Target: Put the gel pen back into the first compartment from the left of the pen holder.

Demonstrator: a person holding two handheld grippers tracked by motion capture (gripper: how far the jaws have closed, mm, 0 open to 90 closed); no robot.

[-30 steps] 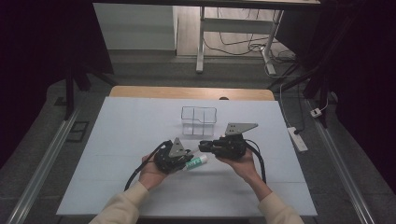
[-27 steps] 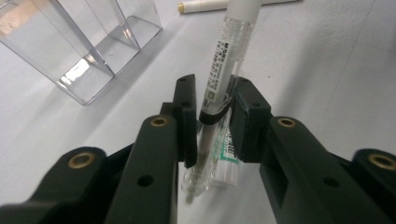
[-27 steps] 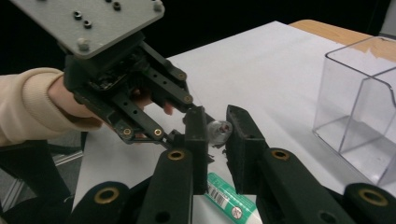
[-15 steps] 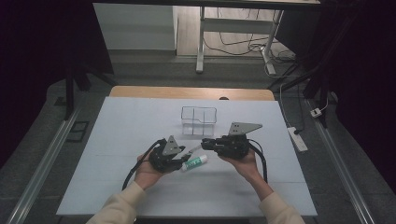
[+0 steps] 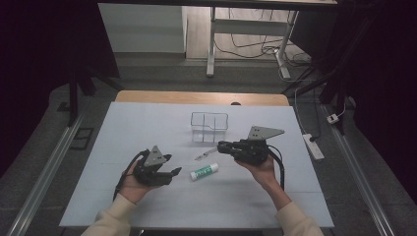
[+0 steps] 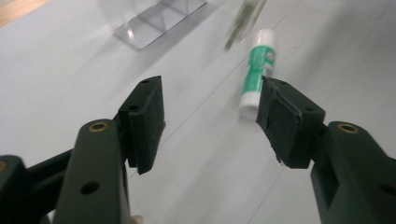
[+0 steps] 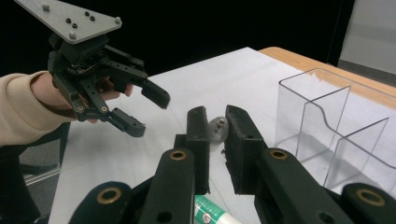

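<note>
While the right gripper is clenched on a thin pen-like item, that item sticks out left of it, just above the white table and near the clear divided organizer, which sits just beyond. A green-and-white glue stick lies on the table just nearer, between both grippers. The left gripper sits left of the stick; its jaws have just been opening and now stand released, nothing between them.

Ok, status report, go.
Left gripper jaws just been opening, empty. Right gripper shut on pen. Glue stick lies loose between them. Way to box looks clear.
</note>
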